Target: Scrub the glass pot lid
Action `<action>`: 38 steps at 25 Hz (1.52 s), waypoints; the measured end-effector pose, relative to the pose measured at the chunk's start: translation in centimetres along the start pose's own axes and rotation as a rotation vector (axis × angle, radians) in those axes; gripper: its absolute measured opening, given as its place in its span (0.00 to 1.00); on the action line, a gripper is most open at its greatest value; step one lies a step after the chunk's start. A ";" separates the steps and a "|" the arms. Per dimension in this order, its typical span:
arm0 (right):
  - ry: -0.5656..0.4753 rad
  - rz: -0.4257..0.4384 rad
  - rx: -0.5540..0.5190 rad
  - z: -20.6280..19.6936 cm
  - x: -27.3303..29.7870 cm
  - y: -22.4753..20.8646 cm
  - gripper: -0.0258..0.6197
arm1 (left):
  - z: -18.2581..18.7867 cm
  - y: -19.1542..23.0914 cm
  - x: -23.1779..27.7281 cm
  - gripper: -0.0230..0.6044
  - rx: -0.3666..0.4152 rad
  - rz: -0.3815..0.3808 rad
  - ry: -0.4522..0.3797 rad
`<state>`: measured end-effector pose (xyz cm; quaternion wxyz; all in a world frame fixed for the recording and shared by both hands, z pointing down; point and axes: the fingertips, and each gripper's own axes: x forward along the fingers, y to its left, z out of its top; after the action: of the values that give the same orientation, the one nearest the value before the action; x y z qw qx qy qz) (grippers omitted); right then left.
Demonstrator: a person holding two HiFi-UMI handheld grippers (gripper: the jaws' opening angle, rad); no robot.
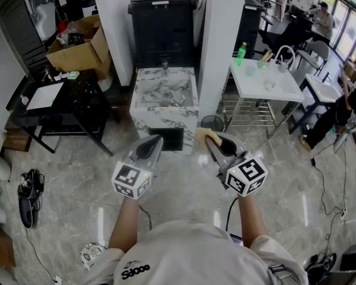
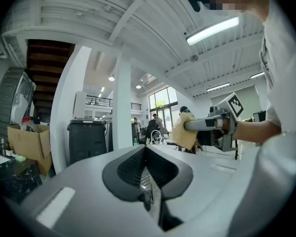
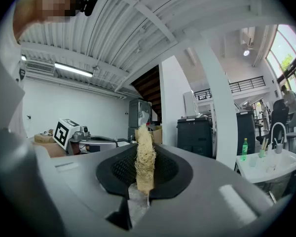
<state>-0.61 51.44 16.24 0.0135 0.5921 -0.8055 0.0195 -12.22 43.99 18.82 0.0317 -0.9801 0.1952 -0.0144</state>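
I see no glass pot lid in any view. My right gripper (image 1: 210, 140) is shut on a yellow fibrous scrubber (image 1: 204, 136), held in the air in front of me; in the right gripper view the scrubber (image 3: 145, 156) stands on edge, clamped between the pads. My left gripper (image 1: 156, 140) hovers level with it on the left, shut with nothing between its pads (image 2: 138, 157). The left gripper view shows the right gripper (image 2: 209, 125) with the scrubber (image 2: 183, 131) at its tip. The left gripper's marker cube (image 3: 67, 131) shows in the right gripper view.
A marble sink (image 1: 164, 108) with a faucet (image 1: 164, 66) stands straight ahead on the tiled floor. Behind it are a black bin (image 1: 162, 22) and a white pillar (image 1: 222, 40). A white table (image 1: 267, 83) stands to the right, a black table (image 1: 56, 103) to the left.
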 end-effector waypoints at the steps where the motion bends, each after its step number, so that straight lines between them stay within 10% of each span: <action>1: -0.003 0.003 -0.002 0.1 0.0 0.1 0.11 | -0.1 0.0 0.1 0.05 0.005 0.004 0.002; 38: -0.027 0.024 0.047 -1.2 -5.0 -7.8 0.12 | -2.1 -4.5 4.0 0.05 -0.030 0.162 0.049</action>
<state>8.36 53.95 17.33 -0.0119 0.5829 -0.8119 0.0307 -6.92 46.48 21.27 0.0135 -0.9608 0.2748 -0.0329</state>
